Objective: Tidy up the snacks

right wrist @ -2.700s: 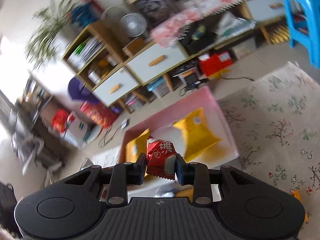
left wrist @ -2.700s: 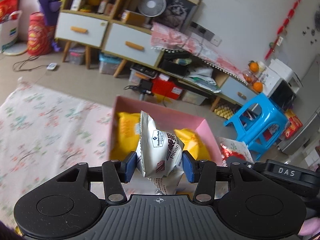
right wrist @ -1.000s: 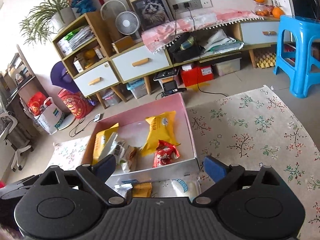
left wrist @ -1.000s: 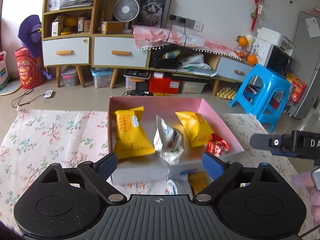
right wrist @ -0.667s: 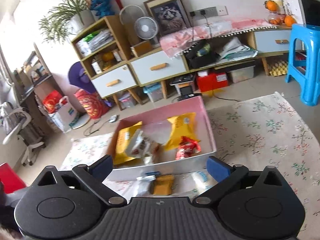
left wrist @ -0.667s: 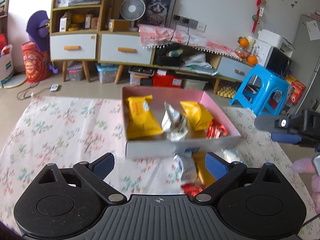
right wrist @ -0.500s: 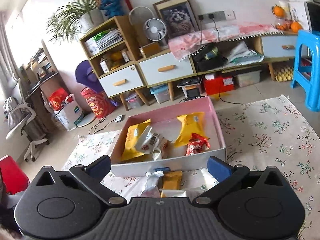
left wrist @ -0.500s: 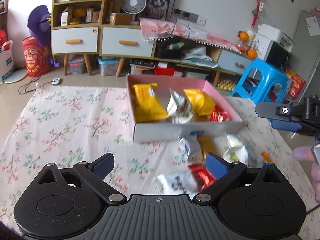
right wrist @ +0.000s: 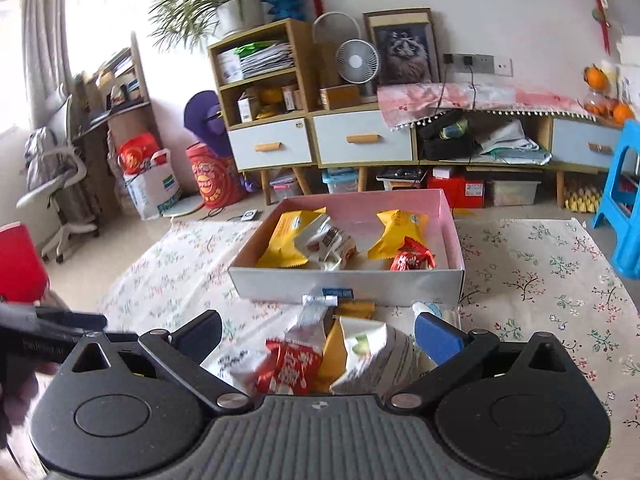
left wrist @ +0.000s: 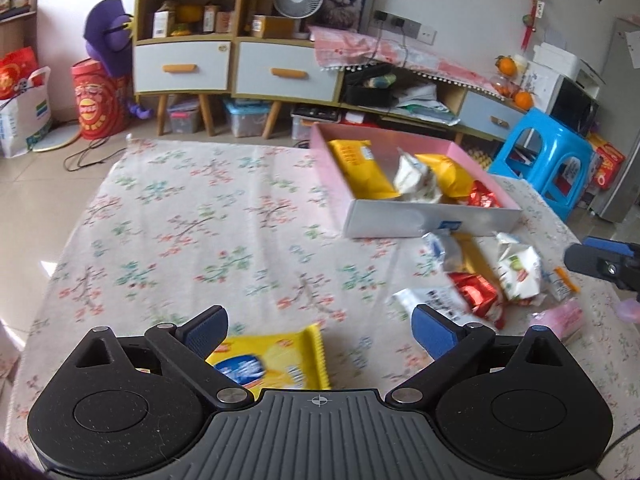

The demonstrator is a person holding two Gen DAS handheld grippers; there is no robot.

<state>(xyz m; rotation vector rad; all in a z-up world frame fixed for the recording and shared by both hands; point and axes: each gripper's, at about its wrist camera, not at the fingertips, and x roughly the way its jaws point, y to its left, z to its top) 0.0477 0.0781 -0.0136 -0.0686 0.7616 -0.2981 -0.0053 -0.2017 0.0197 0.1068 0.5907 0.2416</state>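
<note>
Beneath the left tool (left wrist: pixel 318 330), jaws wide and empty, yellow snack packet (left wrist: pixel 276 364) lying crosswise, right tool (right wrist: pixel 318 334) likewise agape.

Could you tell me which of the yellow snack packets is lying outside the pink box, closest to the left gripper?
The yellow packet with the blue logo, lying between the open left gripper fingers; the others sit in the pink box or in the pile.

A floral-clothed tabletop (left wrist: pixel 200 220) carries a pink-lined box (left wrist: pixel 432 222) of snacks; loose packets (left wrist: pixel 480 276) lie heaped just before its white wall; a yellow packet (left wrist: pixel 276 360) lies apart, nearer.
</note>
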